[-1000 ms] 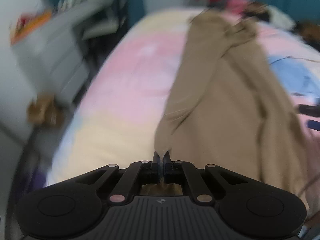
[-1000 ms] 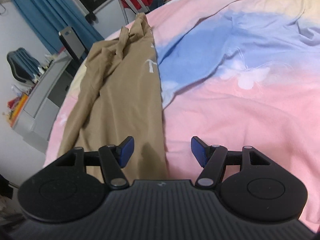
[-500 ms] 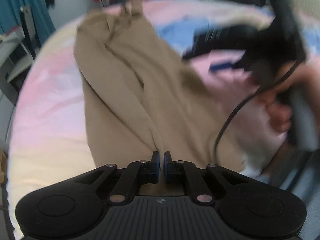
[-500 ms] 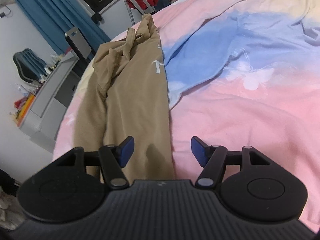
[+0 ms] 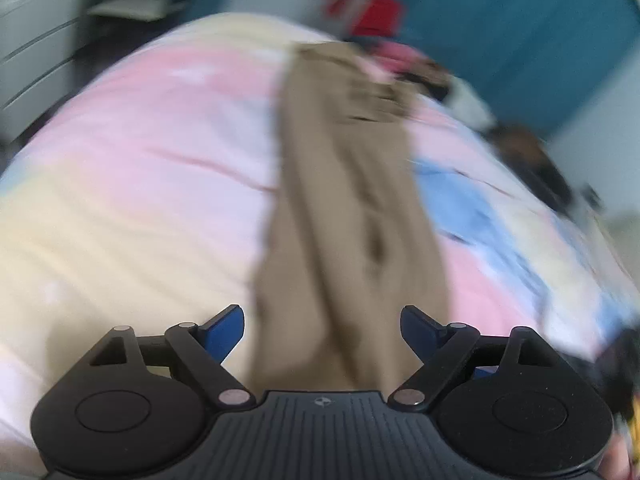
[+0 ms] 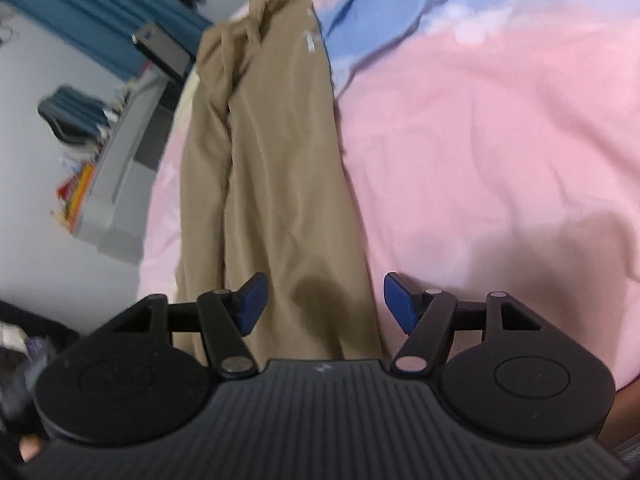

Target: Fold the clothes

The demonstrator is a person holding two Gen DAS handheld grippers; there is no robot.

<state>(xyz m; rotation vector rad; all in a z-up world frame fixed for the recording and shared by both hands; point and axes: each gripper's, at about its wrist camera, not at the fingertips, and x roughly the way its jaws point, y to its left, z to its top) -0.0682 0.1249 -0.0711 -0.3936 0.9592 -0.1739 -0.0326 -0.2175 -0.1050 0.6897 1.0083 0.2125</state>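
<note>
A long tan garment [image 5: 344, 208] lies folded lengthwise into a narrow strip on the pastel bedspread [image 5: 140, 168]. The left wrist view is blurred by motion; my left gripper [image 5: 322, 330] is open, its blue pads on either side of the strip's near end, holding nothing. The right wrist view shows the same tan garment [image 6: 280, 152] running away from me, with a small white mark near its far end. My right gripper [image 6: 324, 300] hangs open over the near end, empty. The garment's nearest edge is hidden under both gripper bodies.
The bedspread [image 6: 480, 140] spreads pink and blue to the right. A grey desk [image 6: 120, 184] with colourful items stands past the bed's left edge. Teal curtains [image 5: 520, 32] and a pile of red and dark clothes [image 5: 372, 12] lie beyond the far end.
My left gripper has let go of the tan garment and opened; it was shut on the fabric in both earlier frames. The garment now lies as a narrower strip. The right gripper shifted left over it.
</note>
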